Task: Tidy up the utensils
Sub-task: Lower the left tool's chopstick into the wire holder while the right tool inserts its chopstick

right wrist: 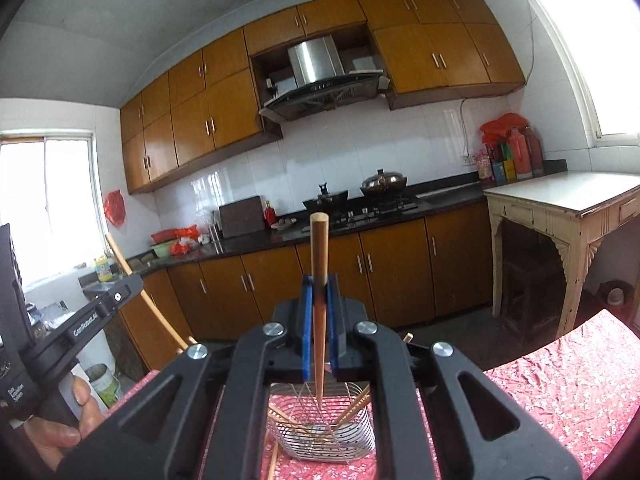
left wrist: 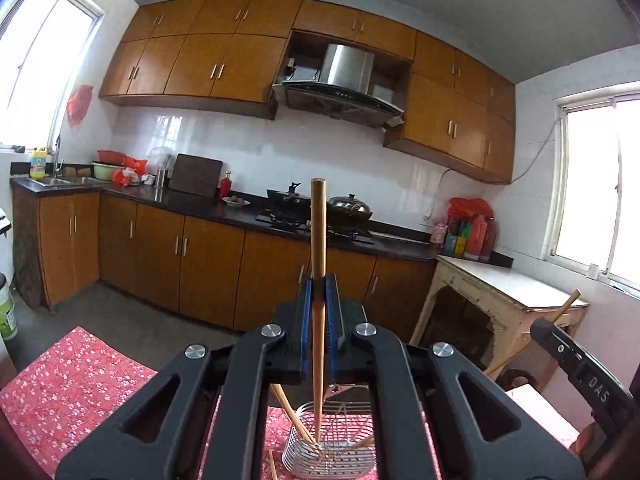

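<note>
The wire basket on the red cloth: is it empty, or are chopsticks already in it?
Not empty. The wire basket already holds several chopsticks leaning inside it, seen in both wrist views.

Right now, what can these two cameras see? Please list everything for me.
Held chopsticks: two, wooden, one upright in each tool.
Wire basket: one, silver, on the tablecloth below both tools, several loose chopsticks leaning inside.
Tablecloth: one, red floral.
Cabinets: brown wood, above and below a dark counter.
Range hood: one, steel.
Lidded wok: one, on the stove.
Side table: one, cream, right wall.
Left tool: black, blue pads, shut.
Right tool: same, shut.
</note>
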The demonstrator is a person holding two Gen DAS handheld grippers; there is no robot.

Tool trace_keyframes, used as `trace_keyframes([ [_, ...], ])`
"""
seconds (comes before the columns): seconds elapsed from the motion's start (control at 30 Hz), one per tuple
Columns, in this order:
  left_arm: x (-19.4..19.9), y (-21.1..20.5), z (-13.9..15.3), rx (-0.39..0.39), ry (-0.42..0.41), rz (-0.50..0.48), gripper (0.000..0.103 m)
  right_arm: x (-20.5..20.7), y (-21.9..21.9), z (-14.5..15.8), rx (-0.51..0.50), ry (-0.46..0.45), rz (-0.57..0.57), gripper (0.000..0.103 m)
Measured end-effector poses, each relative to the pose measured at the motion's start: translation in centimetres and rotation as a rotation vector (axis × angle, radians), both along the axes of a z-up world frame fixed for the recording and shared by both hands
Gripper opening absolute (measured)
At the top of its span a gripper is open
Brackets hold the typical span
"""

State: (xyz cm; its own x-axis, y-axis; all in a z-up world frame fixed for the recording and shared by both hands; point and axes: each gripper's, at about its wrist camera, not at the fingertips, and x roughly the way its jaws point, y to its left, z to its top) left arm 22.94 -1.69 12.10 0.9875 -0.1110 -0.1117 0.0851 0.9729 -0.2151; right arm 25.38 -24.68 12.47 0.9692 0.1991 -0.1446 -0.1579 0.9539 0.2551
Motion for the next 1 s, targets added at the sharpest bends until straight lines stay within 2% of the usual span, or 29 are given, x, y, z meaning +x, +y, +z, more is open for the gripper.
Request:
trace_keyframes([
  [0.27, 1.5, 0.2, -0.7, -0.029, 0.006, -0.004, 0.007, 2.2, 0.2, -1.6, 0.003, 0.035, 0.022, 0.008],
  [0.57, 3.0, 0.5, -3.0, -0.039, 0.121, -0.02, 0.007, 3.9, 0.8, -3.7, 0.017, 0.117, 0.05, 0.008],
  [1.0, 4.3, 0.3, -4.3, 0.001, 0.198, -0.029, 0.007, 6.0, 0.8, -6.0, 0.048, 0.228, 0.059, 0.008],
])
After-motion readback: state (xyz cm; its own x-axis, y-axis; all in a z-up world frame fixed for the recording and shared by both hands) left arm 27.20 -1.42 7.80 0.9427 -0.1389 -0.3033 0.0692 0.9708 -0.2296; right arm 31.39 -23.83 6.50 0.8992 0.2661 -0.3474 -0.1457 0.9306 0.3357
